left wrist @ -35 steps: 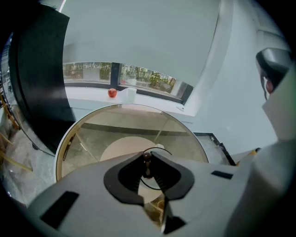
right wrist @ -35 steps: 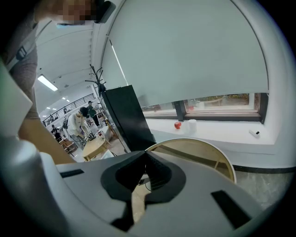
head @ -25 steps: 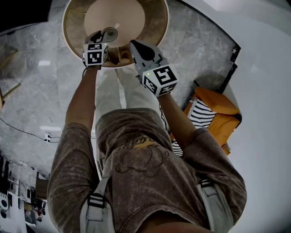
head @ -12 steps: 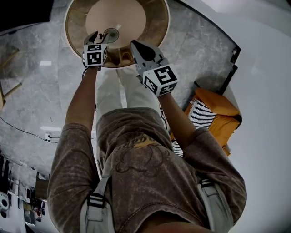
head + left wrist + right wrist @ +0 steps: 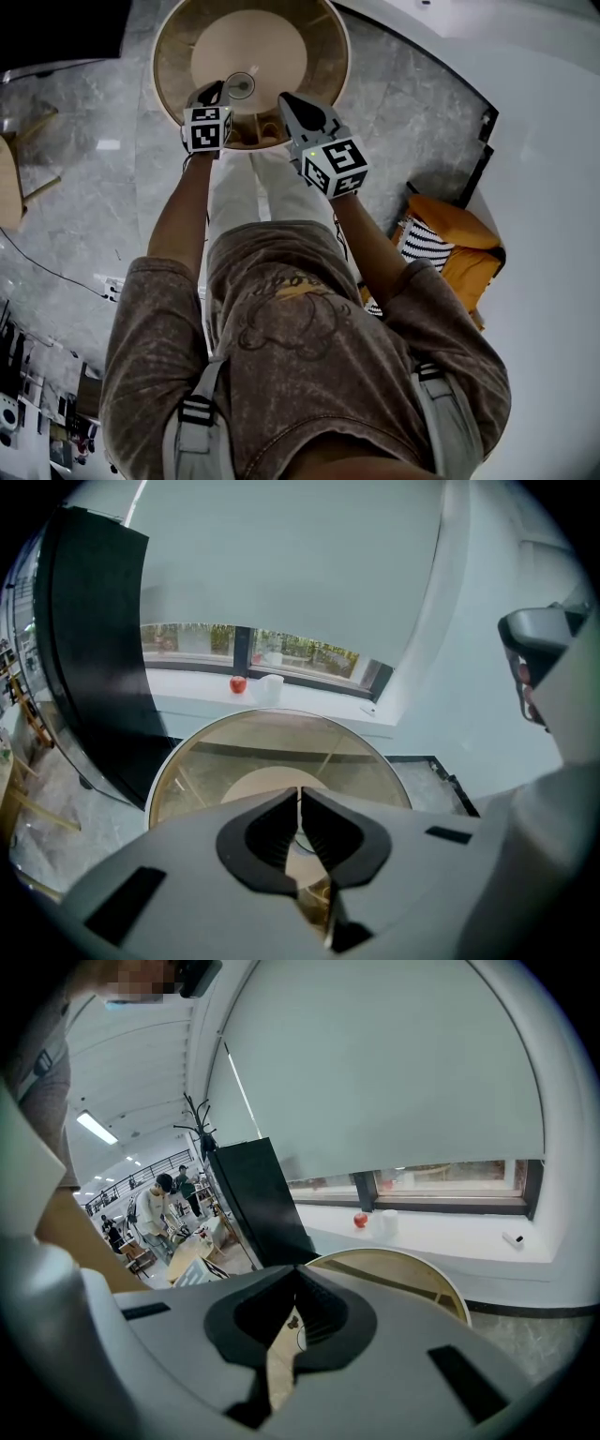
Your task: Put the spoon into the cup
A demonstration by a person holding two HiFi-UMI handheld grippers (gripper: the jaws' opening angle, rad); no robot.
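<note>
Spoon isn't in either gripper. It's too small to confirm, likely already in the cup [image 5: 241,85] on the round table [image 5: 173,56]. Left gripper [image 5: 299,794] jaws just closed on nothing, just beside the cup: reads as post-drop. Right gripper [image 5: 298,1271] clenched empty, parked aside, not needed.

Grey marble floor [image 5: 84,187]; round glass table [image 5: 173,75]; shaded window [image 5: 300,654].

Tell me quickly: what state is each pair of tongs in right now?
Left tongs: just closed, shut, nothing between them.
Right tongs: shut, empty.
</note>
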